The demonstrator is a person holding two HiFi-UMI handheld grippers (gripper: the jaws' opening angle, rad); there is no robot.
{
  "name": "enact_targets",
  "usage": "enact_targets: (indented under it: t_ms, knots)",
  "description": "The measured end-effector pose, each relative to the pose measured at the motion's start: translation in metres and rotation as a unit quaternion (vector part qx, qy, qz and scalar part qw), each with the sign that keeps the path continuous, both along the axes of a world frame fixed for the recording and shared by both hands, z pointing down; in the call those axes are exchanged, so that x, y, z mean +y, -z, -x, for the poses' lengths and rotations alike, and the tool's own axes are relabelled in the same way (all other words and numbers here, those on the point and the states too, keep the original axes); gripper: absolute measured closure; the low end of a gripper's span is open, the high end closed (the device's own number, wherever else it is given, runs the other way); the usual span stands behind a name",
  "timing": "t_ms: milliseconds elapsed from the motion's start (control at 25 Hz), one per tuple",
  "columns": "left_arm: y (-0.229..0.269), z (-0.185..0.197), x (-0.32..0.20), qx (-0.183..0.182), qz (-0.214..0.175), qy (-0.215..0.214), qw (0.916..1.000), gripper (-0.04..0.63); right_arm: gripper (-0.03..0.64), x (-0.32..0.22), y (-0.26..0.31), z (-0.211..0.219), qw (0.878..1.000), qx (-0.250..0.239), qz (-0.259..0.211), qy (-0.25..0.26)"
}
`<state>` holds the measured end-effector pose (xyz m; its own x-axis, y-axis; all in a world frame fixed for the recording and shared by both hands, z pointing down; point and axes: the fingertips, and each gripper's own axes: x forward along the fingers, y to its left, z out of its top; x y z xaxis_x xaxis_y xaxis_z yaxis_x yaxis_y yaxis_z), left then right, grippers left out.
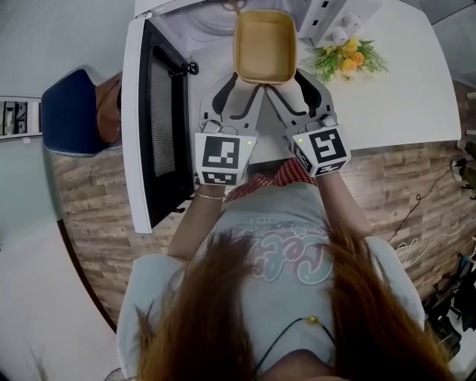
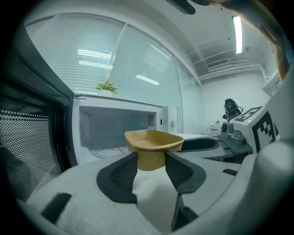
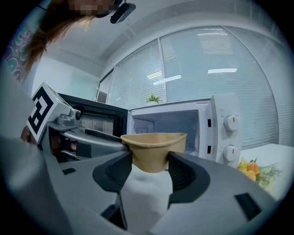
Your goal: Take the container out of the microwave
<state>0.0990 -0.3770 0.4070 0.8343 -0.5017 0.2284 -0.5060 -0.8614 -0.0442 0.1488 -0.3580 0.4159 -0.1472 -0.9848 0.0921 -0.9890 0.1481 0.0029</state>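
Note:
A tan, empty, rounded-rectangular container point(image 1: 264, 46) hangs in the air just in front of the open white microwave point(image 1: 216, 16), held at its near end by both grippers. My left gripper point(image 1: 248, 91) is shut on its near left corner, and my right gripper point(image 1: 280, 91) on its near right corner. In the left gripper view the container point(image 2: 151, 148) sits between the dark ribbed pads point(image 2: 123, 173), with the empty microwave cavity point(image 2: 115, 128) behind it. The right gripper view shows the container point(image 3: 154, 149) clamped the same way before the microwave point(image 3: 183, 121).
The microwave door point(image 1: 152, 123) stands swung open to the left. Orange and yellow flowers point(image 1: 347, 58) lie on the white counter point(image 1: 401, 82) right of the microwave, near its two knobs point(image 3: 229, 123). A blue chair point(image 1: 71, 111) stands at the far left.

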Motion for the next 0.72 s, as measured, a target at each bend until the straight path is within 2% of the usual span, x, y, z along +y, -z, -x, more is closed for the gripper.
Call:
enact_targets:
  t_ms: [320, 720]
  knots:
    - [0.009, 0.0, 0.022, -0.005, -0.012, -0.001, 0.9999, 0.408, 0.382, 0.021, 0.005, 0.001, 1.0, -0.012, -0.002, 0.001]
    - [0.023, 0.004, 0.076, 0.008, -0.013, 0.038, 0.9991, 0.408, 0.383, 0.072, 0.019, 0.003, 0.999, -0.012, -0.011, 0.038]
